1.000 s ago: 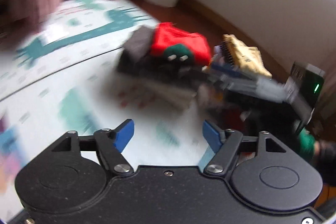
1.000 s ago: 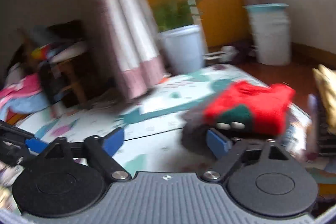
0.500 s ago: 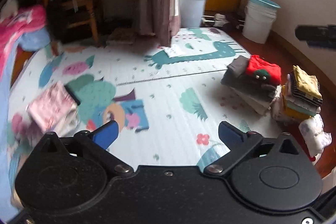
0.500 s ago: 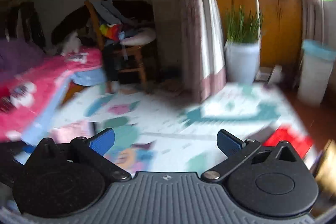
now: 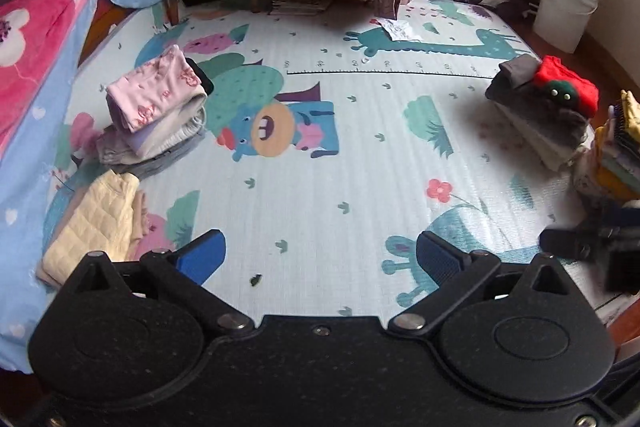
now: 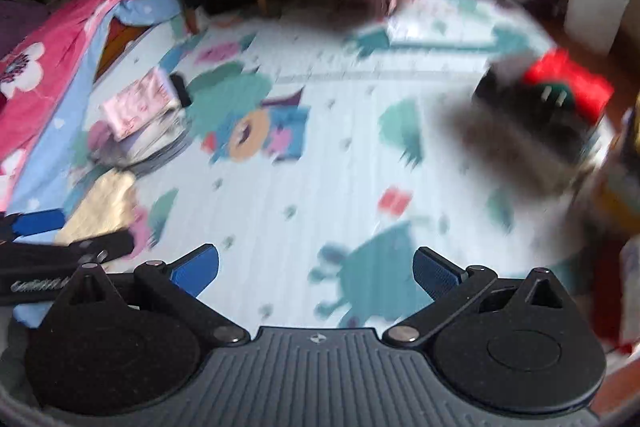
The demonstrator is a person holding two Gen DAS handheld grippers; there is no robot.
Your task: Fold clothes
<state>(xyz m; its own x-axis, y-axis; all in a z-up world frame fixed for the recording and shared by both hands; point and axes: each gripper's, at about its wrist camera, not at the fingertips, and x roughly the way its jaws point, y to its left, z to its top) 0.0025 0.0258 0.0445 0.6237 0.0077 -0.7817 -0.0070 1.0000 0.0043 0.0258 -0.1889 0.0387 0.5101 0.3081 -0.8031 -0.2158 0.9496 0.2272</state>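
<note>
My left tongs [image 5: 320,259] carry blue pads on black arms, and my right tongs [image 6: 316,269] show the same blue and black. The play mat [image 5: 320,195] is pale mint with teal dinosaurs, a green cactus and a small red flower. On one side sits a pink floral folded piece [image 5: 154,93] on grey and white layers, with a pale yellow quilted garment [image 5: 94,223] below it. A red top with a green patch [image 5: 566,89] sits on dark grey. The blanket [image 5: 36,39] is hot pink and light blue. The bucket [image 5: 566,11] is white with a teal rim.
</note>
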